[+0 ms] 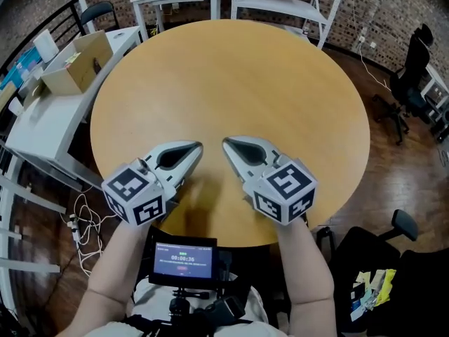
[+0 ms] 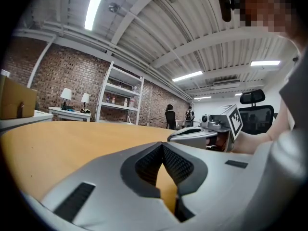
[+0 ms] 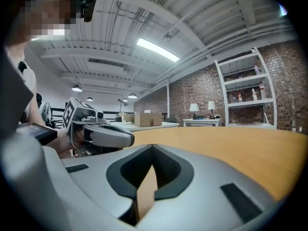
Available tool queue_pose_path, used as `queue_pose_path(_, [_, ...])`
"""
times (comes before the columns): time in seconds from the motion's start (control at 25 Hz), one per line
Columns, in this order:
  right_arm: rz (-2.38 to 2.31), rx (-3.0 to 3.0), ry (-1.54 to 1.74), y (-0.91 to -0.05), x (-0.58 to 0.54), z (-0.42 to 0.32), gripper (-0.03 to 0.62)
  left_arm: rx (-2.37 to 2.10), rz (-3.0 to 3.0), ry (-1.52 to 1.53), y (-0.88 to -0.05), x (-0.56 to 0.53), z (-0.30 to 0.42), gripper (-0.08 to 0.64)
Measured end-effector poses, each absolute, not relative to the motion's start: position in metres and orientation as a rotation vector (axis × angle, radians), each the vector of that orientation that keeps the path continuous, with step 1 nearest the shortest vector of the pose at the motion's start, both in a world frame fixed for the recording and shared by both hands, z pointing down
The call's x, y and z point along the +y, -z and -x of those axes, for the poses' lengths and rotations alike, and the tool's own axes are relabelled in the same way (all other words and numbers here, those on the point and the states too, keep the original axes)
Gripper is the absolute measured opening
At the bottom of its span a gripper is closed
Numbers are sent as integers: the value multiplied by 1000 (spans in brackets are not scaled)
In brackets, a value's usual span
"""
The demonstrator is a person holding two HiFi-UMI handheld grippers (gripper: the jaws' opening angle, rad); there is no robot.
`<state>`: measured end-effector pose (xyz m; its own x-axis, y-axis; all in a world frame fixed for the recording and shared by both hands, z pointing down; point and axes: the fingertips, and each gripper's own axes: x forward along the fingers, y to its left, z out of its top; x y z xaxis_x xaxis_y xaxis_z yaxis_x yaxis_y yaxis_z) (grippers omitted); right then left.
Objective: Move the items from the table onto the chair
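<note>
Table [image 1: 231, 83] comes first: the round wooden top fills most of the head view, and no loose item shows anywhere on it — only bare wood from the far rim to the near edge. Both gripper views look across the same surface and show nothing lying on it either.

Low at the right of the head view, just beside the person, stands a black chair [image 1: 351, 253]. A small heap of flat packets [image 1: 372, 286] in white, yellow and blue lies on it. What they are exactly is too small to tell.

The left gripper [image 1: 198, 147] and the right gripper [image 1: 226, 144] hover side by side over the near part of the table, tips pointing away from the person and slightly toward each other. Each has its jaws together with nothing between the pads. Only a sliver of tabletop shows through the gap behind the tips.

Judging from this, the moving looks finished — the items seem to be on the chair and nothing visible is left to carry.
</note>
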<state>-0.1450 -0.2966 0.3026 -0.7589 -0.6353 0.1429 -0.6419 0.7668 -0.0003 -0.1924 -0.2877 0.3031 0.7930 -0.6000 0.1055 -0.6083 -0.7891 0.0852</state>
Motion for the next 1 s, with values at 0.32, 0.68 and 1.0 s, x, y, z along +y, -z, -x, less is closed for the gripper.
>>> queue_pose_path(0.32, [-1034, -2832, -131, -304, -301, 140, 0, -960, -2887, -195, -310, -294, 183, 11])
queue_pose_path(0.68, [-1022, -2829, -164, -307, -305, 144, 0, -953, -2875, -214, -314, -298, 184, 11])
queue_pose_path(1.0, [-1018, -2825, -173, -310, -303, 145, 0, -943, -2873, -221, -316, -295, 184, 9])
